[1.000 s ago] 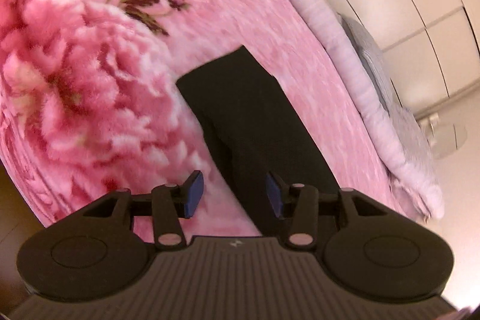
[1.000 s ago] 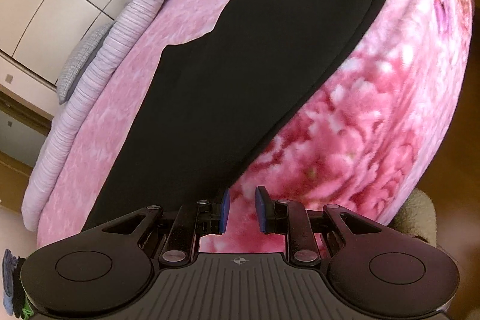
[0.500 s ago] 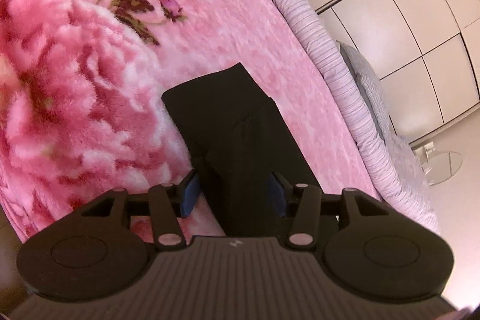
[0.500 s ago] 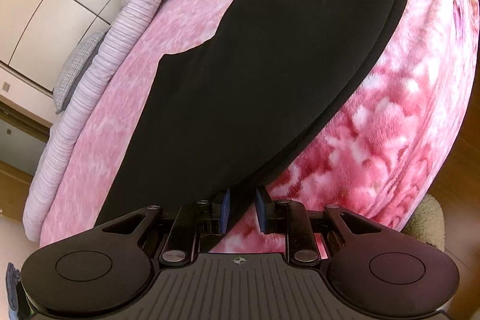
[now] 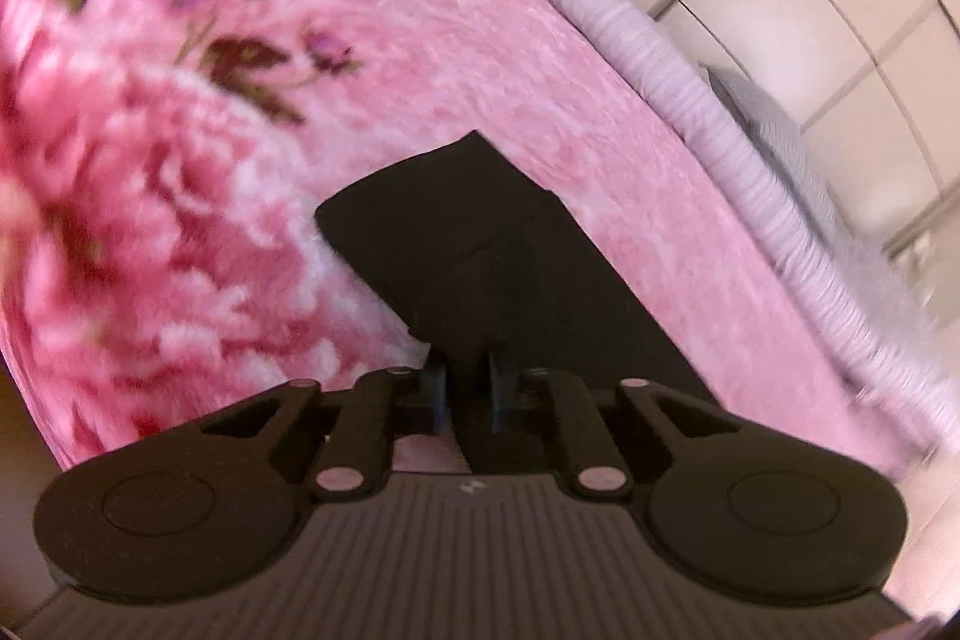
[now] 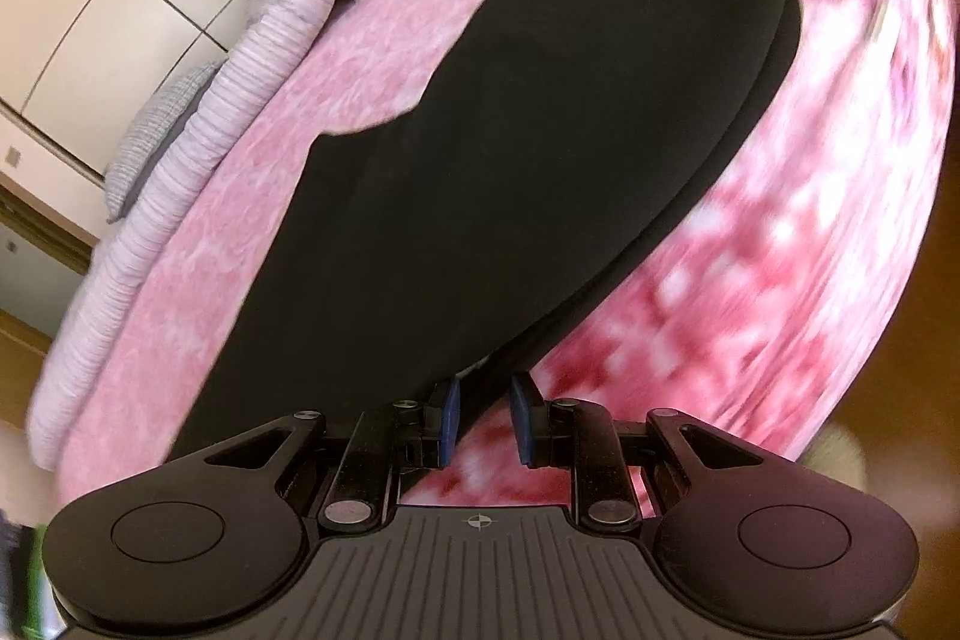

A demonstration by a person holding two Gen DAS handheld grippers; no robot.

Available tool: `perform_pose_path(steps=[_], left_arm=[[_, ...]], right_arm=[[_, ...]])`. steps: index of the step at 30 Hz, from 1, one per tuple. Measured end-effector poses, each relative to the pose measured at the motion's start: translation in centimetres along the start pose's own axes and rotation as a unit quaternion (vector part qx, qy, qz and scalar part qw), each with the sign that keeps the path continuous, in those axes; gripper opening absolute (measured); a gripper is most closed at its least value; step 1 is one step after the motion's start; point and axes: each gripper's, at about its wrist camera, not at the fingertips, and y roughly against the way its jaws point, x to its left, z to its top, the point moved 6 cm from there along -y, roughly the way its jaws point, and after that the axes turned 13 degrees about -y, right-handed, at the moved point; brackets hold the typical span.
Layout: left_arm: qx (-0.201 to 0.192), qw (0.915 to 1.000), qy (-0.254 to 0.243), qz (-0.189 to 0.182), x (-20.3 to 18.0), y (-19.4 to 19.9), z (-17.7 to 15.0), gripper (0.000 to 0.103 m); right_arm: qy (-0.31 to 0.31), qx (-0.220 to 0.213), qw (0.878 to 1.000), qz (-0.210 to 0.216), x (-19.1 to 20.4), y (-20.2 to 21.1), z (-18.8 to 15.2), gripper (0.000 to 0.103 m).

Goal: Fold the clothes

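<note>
Left wrist view, garment: the black trousers [image 5: 480, 244] lie stretched along the pink floral blanket [image 5: 180, 160], their narrow leg end pointing away from the camera, with one layer lying stepped over another.
Left wrist view, grip: the left gripper [image 5: 467, 388] has its blue pads drawn close with a ridge of black cloth pinched between them.
Left wrist view, doing it well: judged from the pinch, the hold looks narrow; both layers need to stay between the pads so the leg lifts as one piece.
Right wrist view, garment: the trousers' wide end fills the middle of the blanket [image 6: 780, 280], the lavender rolled quilt [image 6: 210, 112] lying beyond along the blanket's far side.
Right wrist view, grip: the right gripper [image 6: 485, 421] stands slightly parted; the cloth's near edge dips into the gap, but whether the pads grip it I cannot tell.
Right wrist view, doing it well: close squarely on the hem edge and keep level with the other gripper, so the fold lands straight on the blanket.
</note>
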Motion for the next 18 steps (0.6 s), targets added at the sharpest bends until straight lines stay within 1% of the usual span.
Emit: perform_pose_path(steps=[1, 3, 5, 7, 9, 10, 12, 13, 14, 17, 18], left_arm=[[-0.004, 0.9994, -0.034, -0.008, -1.8, 0.2, -0.2, 0.004], [-0.013, 0.9943, -0.103, -0.024, -5.3, 0.6, -0.6, 0.002], [-0.021, 0.9843, -0.171, -0.040, -8.8, 1.0, -1.0, 0.002], [-0.029, 0.9692, -0.238, -0.055, -12.3, 1.5, -1.5, 0.002], [-0.038, 0.9493, -0.304, -0.070, -15.9, 1.9, -2.0, 0.002], [-0.042, 0.9376, -0.336, -0.078, -17.6, 2.1, -2.2, 0.002], [-0.050, 0.9105, -0.400, -0.093, -21.1, 2.5, -2.8, 0.002], [-0.045, 0.8979, -0.426, -0.103, -22.6, 2.5, -3.7, 0.002], [-0.032, 0.8871, -0.446, -0.115, -23.8, 2.2, -5.3, 0.003], [0.007, 0.8503, -0.504, -0.152, -27.2, 1.4, -10.2, 0.015], [0.020, 0.8366, -0.522, -0.164, -28.3, 1.2, -11.8, 0.015]], right_arm=[[0.004, -0.007, 1.000, -0.004, -0.3, 0.2, 0.3, 0.022], [0.006, -0.017, 1.000, -0.010, -0.9, 0.7, 1.0, 0.022], [0.002, -0.024, 1.000, -0.011, -1.6, 1.0, 1.8, 0.022], [0.000, -0.032, 0.999, -0.010, -2.1, 1.3, 2.6, 0.022], [-0.001, -0.042, 0.999, -0.010, -2.5, 1.6, 3.4, 0.022], [-0.001, -0.046, 0.999, -0.010, -2.6, 1.8, 3.7, 0.022], [-0.005, -0.051, 0.999, -0.009, -2.8, 2.0, 4.2, 0.022], [-0.007, -0.052, 0.999, -0.008, -3.0, 2.2, 4.3, 0.022], [-0.008, -0.052, 0.999, -0.006, -3.0, 2.4, 4.4, 0.022], [-0.009, -0.052, 0.999, -0.006, -3.0, 2.5, 4.4, 0.022], [-0.009, -0.051, 0.999, -0.005, -3.0, 2.5, 4.4, 0.022]])
